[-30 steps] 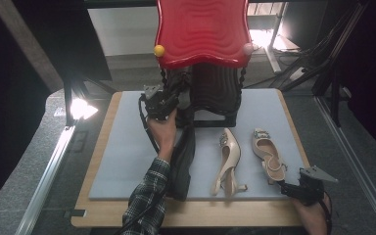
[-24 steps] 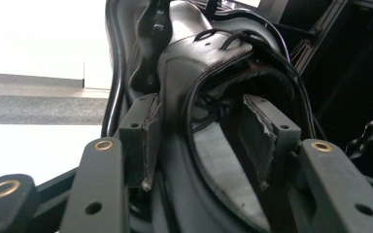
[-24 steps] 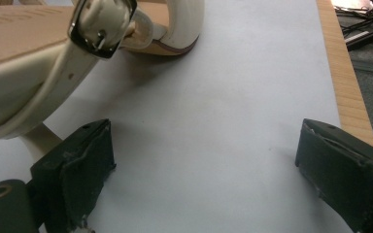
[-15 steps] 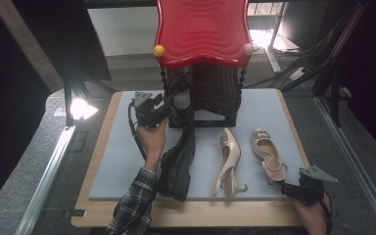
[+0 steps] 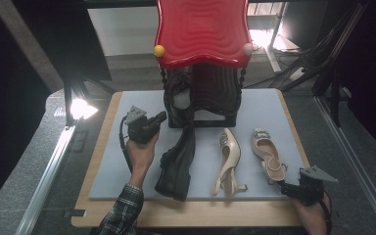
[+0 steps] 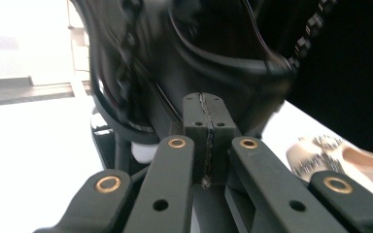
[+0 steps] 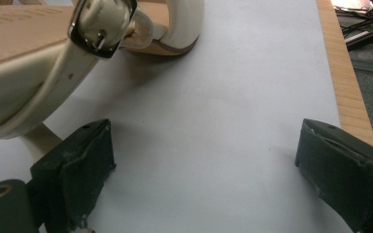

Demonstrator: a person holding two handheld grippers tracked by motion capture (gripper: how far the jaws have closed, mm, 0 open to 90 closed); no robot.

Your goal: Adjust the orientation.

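Observation:
My left gripper (image 5: 162, 117) hovers over the blue mat (image 5: 107, 166), left of the rack, pointing at it. Its jaws have just been closing and now stand shut with nothing between them, pads pressed together in the left gripper view (image 6: 206, 121). One black boot (image 5: 178, 93) stands inside the red-topped rack (image 5: 200, 34) and looms close ahead (image 6: 184, 58). A second black boot (image 5: 178, 161) lies on the mat. My right gripper (image 5: 286, 187) rests open at the mat's near right corner, behind the heel of a beige slingback shoe (image 5: 269, 156); its jaws (image 7: 204, 160) are empty.
Another beige heeled shoe (image 5: 227, 156) lies between the fallen boot and the right shoe. The mat sits on a wooden board (image 5: 186, 215). A bright lamp (image 5: 78, 108) shines at the left edge. Dark stands and cables crowd the far right.
My left gripper has drawn back from the boot in the rack, moving left and toward the near side, and its jaws have shut. The right gripper and the shoes have stayed put.

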